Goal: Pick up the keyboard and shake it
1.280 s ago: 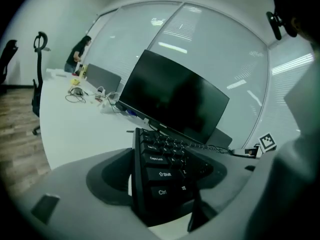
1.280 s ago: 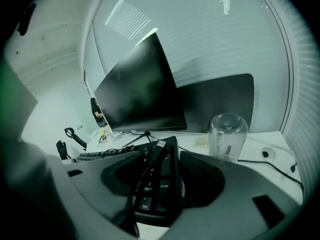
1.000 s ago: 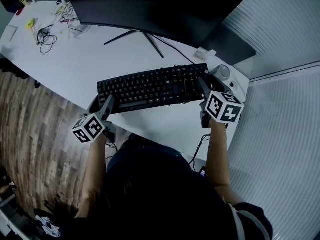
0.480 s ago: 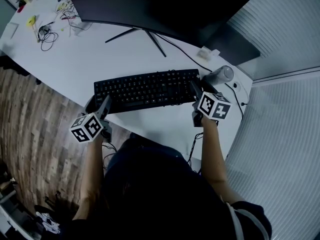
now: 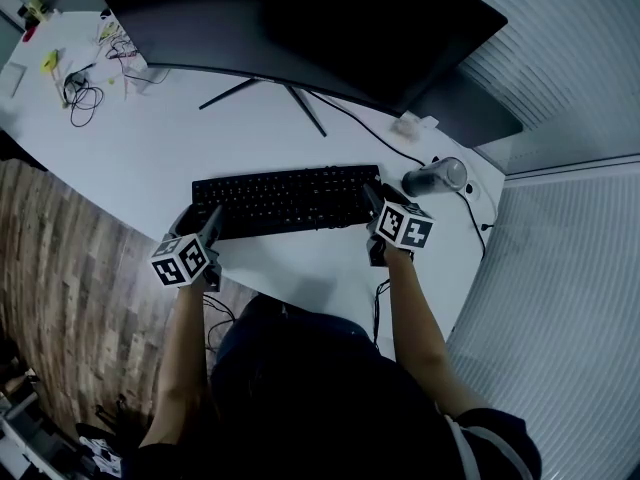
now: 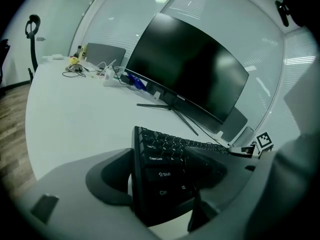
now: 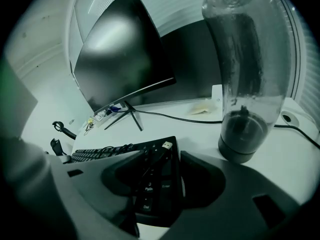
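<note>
The black keyboard [image 5: 285, 198] hangs crosswise just above the white desk [image 5: 150, 138], held at both ends. My left gripper [image 5: 203, 222] is shut on its left end; in the left gripper view the jaws clamp the keyboard [image 6: 162, 171] around the Shift and Ctrl keys. My right gripper [image 5: 373, 201] is shut on the right end, by the keypad [image 7: 152, 186]. A USB plug [image 7: 165, 145] on its cable lies across the keys between the right jaws. Each gripper's marker cube faces the head camera.
A clear bottle with a dark base [image 5: 435, 177] [image 7: 247, 74] stands close to the right of the keyboard's right end. A wide dark monitor [image 5: 300, 18] on a thin-legged stand sits behind. Loose cables [image 5: 75, 83] lie far left. The desk's front edge runs just under the grippers.
The keyboard and both grippers have shifted left, away from the bottle, and the keyboard now lies more level. Both grips have held.
</note>
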Demonstrator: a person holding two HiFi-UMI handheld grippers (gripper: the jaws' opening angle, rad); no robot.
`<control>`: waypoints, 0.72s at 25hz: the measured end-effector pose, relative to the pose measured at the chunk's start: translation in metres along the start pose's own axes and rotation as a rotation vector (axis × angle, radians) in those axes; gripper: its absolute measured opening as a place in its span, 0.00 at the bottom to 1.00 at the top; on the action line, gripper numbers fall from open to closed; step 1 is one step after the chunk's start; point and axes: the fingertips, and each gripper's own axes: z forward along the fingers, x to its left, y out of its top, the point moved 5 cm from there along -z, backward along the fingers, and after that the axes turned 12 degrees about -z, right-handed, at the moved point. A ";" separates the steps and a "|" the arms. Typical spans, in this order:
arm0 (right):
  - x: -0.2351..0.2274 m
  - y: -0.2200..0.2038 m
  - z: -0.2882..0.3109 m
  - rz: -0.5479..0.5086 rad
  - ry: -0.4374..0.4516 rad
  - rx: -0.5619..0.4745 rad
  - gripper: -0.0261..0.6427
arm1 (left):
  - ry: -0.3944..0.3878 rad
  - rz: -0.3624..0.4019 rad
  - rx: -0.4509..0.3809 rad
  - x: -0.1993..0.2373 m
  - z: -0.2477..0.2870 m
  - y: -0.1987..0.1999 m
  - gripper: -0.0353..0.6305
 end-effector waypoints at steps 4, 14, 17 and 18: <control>-0.007 -0.002 0.011 0.003 -0.006 -0.001 0.38 | 0.010 0.033 0.035 0.000 0.019 0.002 0.56; -0.005 -0.002 0.014 -0.089 -0.018 -0.009 0.40 | 0.056 0.087 0.104 0.009 0.033 -0.001 0.56; 0.005 0.000 0.000 -0.124 -0.031 0.012 0.44 | 0.083 0.079 0.094 0.006 0.022 0.003 0.57; 0.009 0.004 -0.007 -0.143 -0.045 -0.002 0.44 | 0.094 0.085 0.079 0.005 0.016 0.007 0.57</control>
